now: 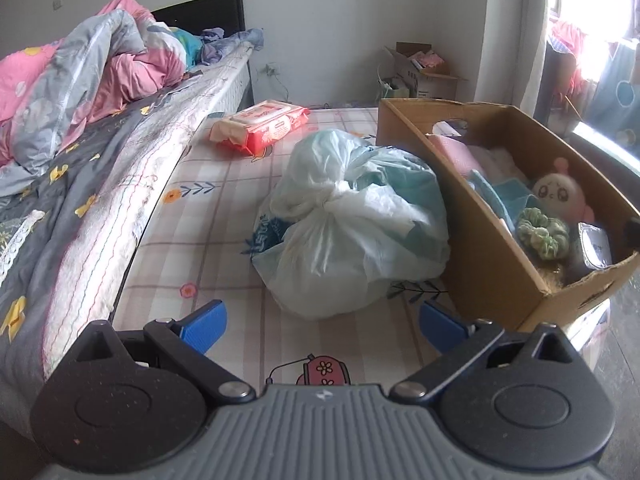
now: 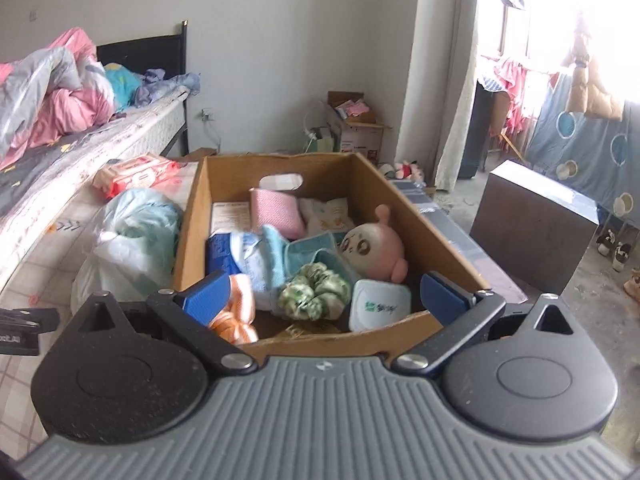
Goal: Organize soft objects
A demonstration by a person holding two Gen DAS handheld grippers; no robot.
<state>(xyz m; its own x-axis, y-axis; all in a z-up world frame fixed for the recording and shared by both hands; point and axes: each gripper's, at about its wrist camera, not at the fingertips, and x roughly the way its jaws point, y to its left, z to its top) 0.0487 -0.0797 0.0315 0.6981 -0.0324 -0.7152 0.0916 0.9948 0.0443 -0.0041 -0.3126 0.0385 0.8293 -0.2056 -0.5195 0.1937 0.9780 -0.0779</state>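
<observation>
Both tools are spread and hold nothing: your right tool (image 2: 322, 292) hovers over the cardboard box (image 2: 192, 224) at frame centre, where an orange cloth (image 2: 236, 312), blurred, perhaps falling, could catch your left pad. Your left tool (image 1: 322, 320) faces the knotted plastic bag (image 1: 352, 220).

Blue ribbed fingers (image 1: 206, 326), black linkage arms, silver screws, grey ridged housing
</observation>
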